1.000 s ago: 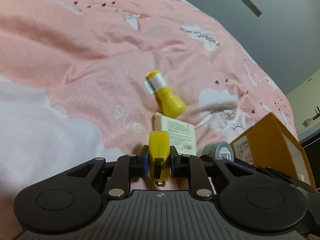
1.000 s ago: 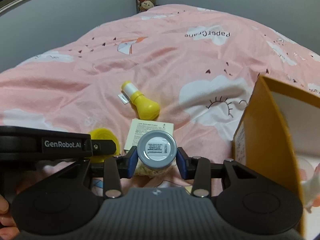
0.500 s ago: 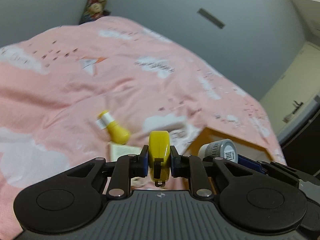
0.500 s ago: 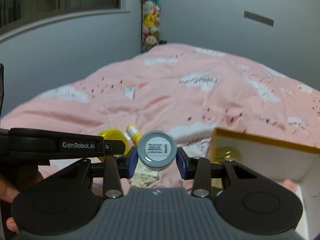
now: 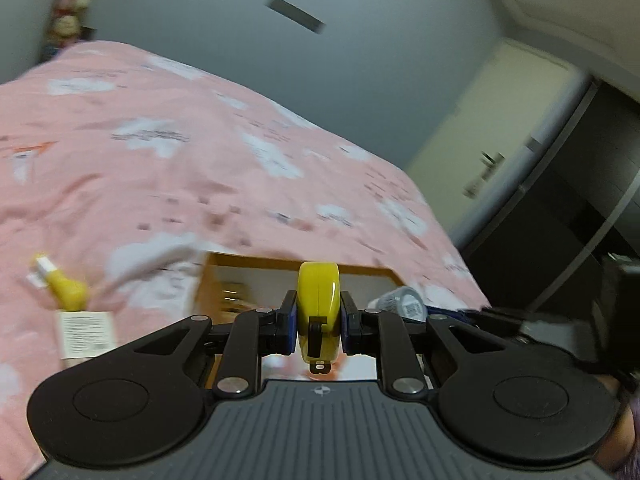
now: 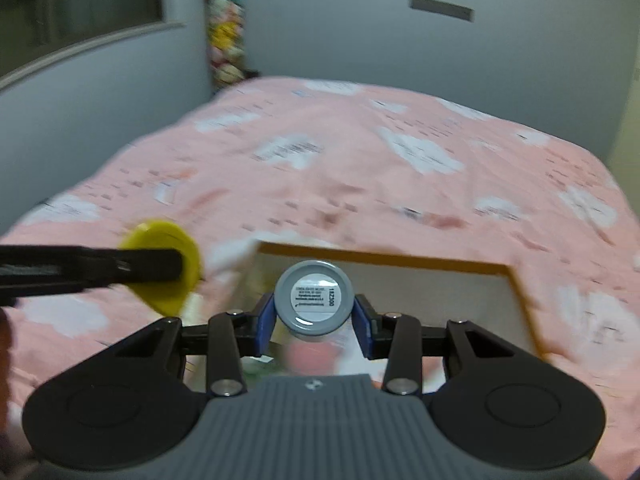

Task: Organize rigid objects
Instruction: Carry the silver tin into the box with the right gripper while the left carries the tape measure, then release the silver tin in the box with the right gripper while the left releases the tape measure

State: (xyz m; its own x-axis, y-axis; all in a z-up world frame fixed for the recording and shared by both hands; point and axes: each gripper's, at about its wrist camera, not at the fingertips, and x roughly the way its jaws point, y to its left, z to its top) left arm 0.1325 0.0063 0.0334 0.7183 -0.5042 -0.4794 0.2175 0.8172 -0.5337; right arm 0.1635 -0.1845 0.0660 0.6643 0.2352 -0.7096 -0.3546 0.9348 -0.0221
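Note:
My left gripper (image 5: 318, 322) is shut on a yellow tape measure (image 5: 318, 304) and holds it above the near side of an open orange box (image 5: 280, 262). My right gripper (image 6: 314, 320) is shut on a small jar with a grey lid (image 6: 314, 300) and holds it over the same box (image 6: 400, 260). In the right wrist view the tape measure (image 6: 164, 264) and the left gripper's arm show at the left. The jar (image 5: 404, 304) shows at the right in the left wrist view.
A yellow bulb-shaped bottle (image 5: 64, 290) and a flat white packet with a label (image 5: 86, 334) lie on the pink cloud-print bedcover (image 5: 160, 168) left of the box. Items lie blurred inside the box. Grey walls and a dark wardrobe (image 5: 560, 220) stand beyond the bed.
Both grippers have risen and swung right with their loads, from over the bedcover to over the orange box. The bottle and packet now lie far left.

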